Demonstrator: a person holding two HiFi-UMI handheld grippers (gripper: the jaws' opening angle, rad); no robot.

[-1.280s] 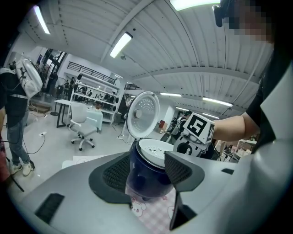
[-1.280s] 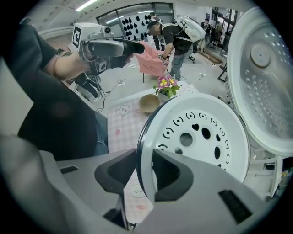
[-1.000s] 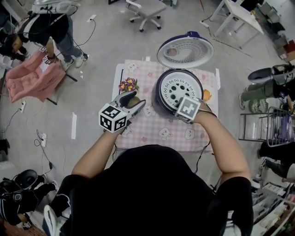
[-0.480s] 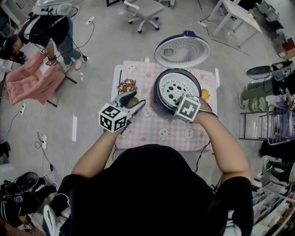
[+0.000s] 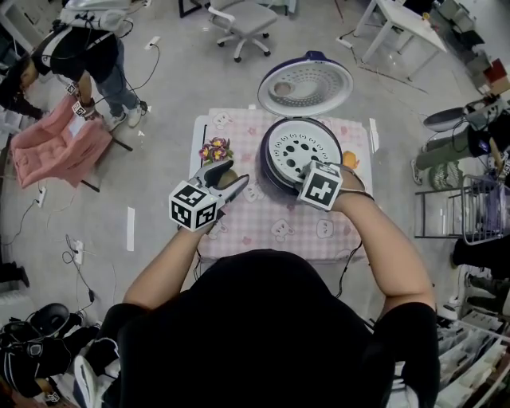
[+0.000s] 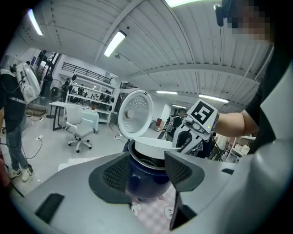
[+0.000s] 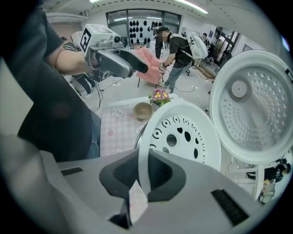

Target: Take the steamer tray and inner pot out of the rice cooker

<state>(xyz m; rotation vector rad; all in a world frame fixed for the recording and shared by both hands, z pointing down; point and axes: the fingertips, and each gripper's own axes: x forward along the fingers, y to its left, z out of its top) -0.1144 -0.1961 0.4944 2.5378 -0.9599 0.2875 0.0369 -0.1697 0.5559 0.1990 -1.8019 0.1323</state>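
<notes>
A pink checked surface (image 5: 271, 227) stands on grey floor (image 5: 175, 96), with an office chair (image 5: 247, 16) at 12 o'clock. At the surface's 1 o'clock sits the rice cooker (image 5: 267, 167). There the right hand-held gripper (image 5: 307, 175), its jaws just closed, clamps the rim of the steamer tray (image 5: 299, 146). The left hand-held gripper (image 5: 237, 182) hovers at 9 o'clock, jaws apart.

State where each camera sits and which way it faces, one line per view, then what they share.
Head view: on the person's head, steeply down at the table; torso, both forearms, left gripper, right gripper.
Left gripper view: on that gripper, nearly level at the rice cooker's side; own jaws apart, empty.
Right gripper view: on that gripper, down onto the steamer tray; jaws just closed on its rim.
Shared: all show the steamer tray and open lid.
</notes>
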